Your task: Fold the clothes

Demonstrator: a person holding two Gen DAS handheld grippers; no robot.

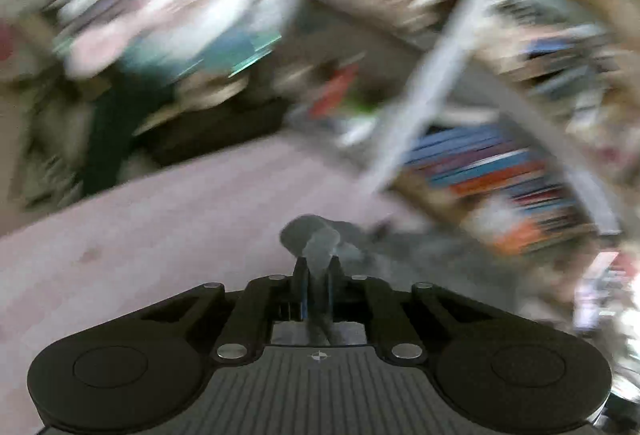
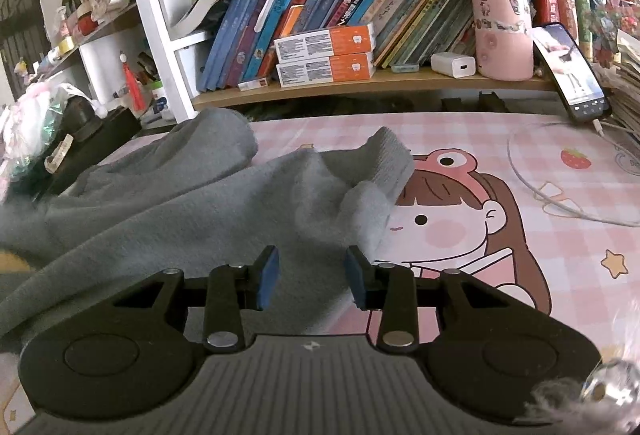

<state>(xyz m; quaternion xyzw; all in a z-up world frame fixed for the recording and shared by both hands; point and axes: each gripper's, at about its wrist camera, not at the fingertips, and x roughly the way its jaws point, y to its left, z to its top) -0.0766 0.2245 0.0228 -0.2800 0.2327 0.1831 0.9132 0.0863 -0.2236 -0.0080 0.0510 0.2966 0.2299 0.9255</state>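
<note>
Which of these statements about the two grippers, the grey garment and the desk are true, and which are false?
1. The left gripper is shut on a bunch of the grey garment. True.
2. The right gripper is clamped on the garment. False: its jaws stand open over the cloth.
3. A phone leans against the shelf. True.
4. The desk mat is plain blue. False: it is pink checked with a cartoon girl.

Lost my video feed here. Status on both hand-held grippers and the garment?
Left hand-held gripper shut on grey garment. Right hand-held gripper open over it, nothing gripped. Charging cable off to the side, clear.
</note>
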